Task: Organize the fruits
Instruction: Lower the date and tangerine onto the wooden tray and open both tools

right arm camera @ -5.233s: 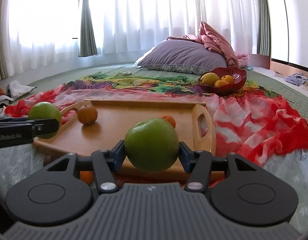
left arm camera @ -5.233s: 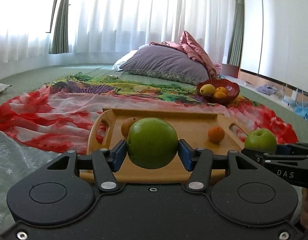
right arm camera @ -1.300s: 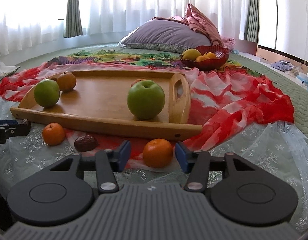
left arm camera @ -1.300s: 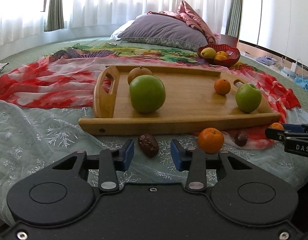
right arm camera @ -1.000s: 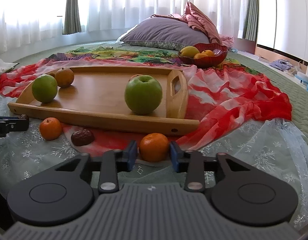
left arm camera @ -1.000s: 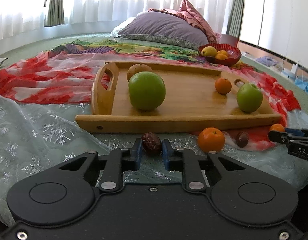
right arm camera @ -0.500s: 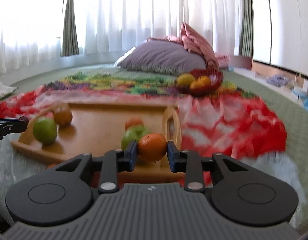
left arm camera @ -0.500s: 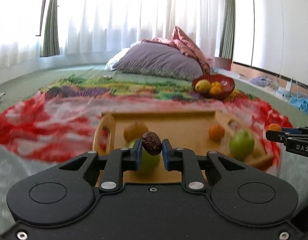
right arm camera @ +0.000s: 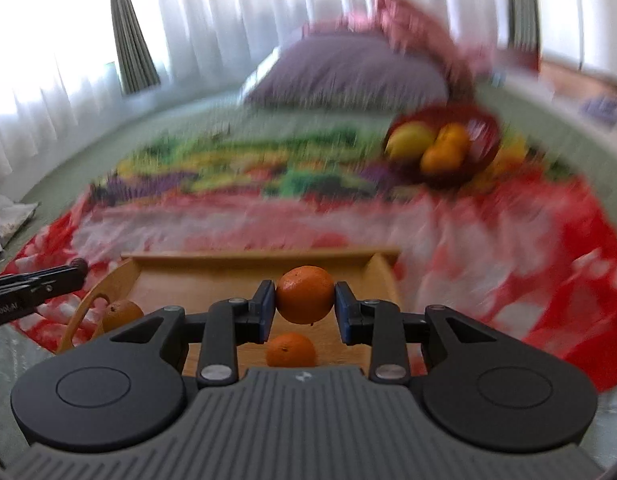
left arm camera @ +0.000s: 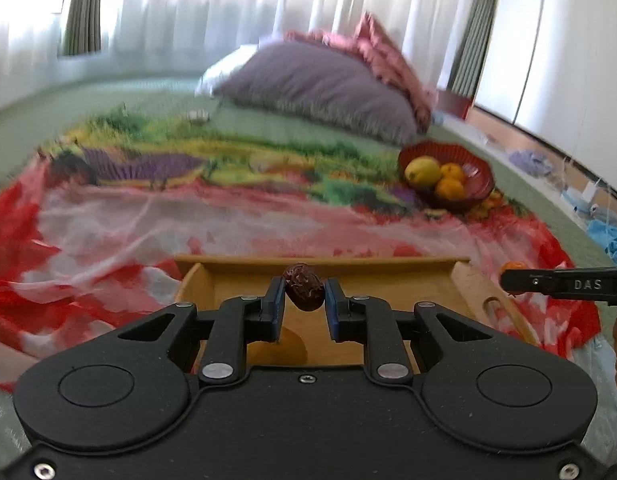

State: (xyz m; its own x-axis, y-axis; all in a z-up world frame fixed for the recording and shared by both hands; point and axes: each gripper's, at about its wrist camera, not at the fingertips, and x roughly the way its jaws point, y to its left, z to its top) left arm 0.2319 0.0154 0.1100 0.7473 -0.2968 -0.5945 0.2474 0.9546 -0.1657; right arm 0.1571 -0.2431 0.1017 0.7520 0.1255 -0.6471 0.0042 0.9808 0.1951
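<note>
Your left gripper [left arm camera: 304,294] was clamped on a wrinkled dark-brown date [left arm camera: 303,287], the fruit pinched between the blue pads and held up above the near part of the wooden tray [left arm camera: 388,274]. Your right gripper [right arm camera: 305,300] was closed around a small orange [right arm camera: 305,294], likewise lifted over the tray [right arm camera: 212,280], with a second orange [right arm camera: 290,350] lying on the tray floor just below it. A brownish-orange fruit [right arm camera: 122,314] sat near the tray's left handle in the right wrist view. From the left wrist view your right gripper's fingers [left arm camera: 564,282] reached in at the right edge, with a sliver of the orange showing at their tip. Beyond the tray the red and white cloth [left arm camera: 108,220] spread out, and a red bowl [left arm camera: 474,184] farther back to the right held a yellow fruit [left arm camera: 422,172] and oranges. A purple pillow [left arm camera: 316,84] lay behind. The right wrist view was heavily blurred.
</note>
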